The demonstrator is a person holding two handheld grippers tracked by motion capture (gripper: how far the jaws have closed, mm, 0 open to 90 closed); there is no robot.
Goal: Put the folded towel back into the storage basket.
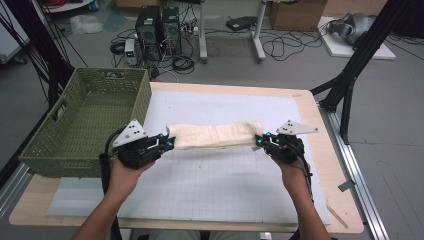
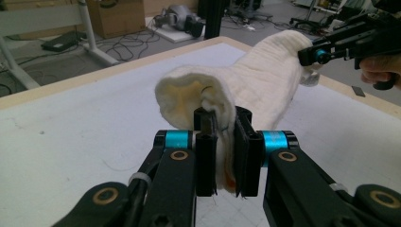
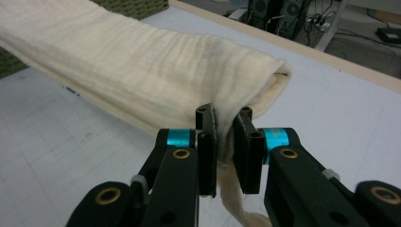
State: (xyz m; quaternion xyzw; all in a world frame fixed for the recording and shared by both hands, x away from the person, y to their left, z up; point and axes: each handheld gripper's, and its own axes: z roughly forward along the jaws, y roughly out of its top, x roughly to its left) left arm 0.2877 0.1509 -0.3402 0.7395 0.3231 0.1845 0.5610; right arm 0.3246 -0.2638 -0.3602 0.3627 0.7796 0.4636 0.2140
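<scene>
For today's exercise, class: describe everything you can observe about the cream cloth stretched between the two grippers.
The cream cloth looks like soft, crinkled woven fabric, folded over into a long, thick band. It hangs level above the white mat, stretched sideways beside the green basket. The left gripper is shut on one end and the right gripper on the other, with a strip dangling below its fingers. Nothing else touches it.

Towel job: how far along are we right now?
Done: the cream towel is folded into a long strip. In hand: the left gripper and right gripper each pinch one end, holding it stretched above the mat. Left, probably: moving it into the green basket.
</scene>
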